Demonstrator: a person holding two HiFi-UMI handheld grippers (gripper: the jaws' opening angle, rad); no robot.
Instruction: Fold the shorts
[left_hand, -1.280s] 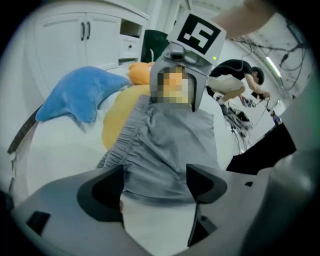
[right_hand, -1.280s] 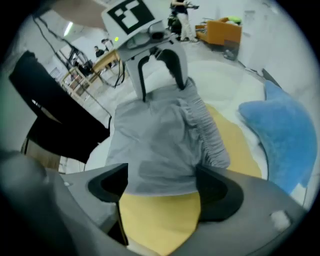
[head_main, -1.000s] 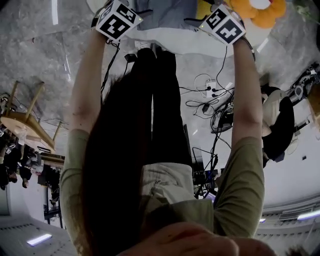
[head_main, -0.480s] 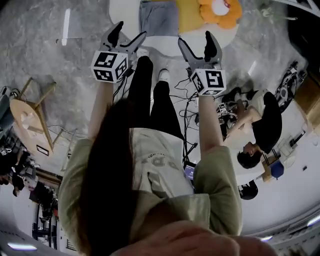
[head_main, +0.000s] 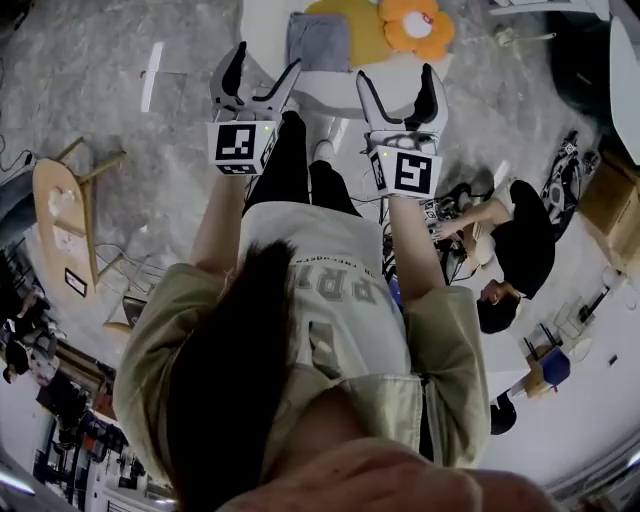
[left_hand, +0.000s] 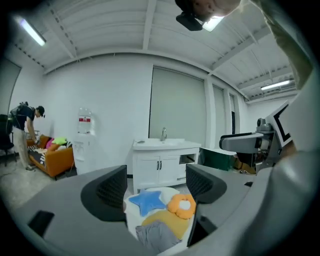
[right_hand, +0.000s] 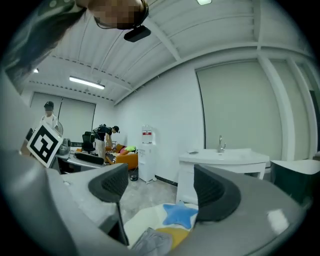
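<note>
Both tongs have drawn back from the white tabletop (head_main: 262, 25) since a second ago. The left tongs (head_main: 262, 70) and right tongs (head_main: 398, 85) are held up side by side, jaws wide, nothing between them. Grey shorts (head_main: 318, 42) lie at the tabletop's near edge, touching a yellow cushion (head_main: 355, 30) — an orange flower cushion (head_main: 415, 25) and a blue star cushion (left_hand: 146, 201) sit just beyond.

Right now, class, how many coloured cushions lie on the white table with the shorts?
3: a blue star at the back, an orange flower beside it, a yellow one next to the shorts. Others may be hidden.
</note>
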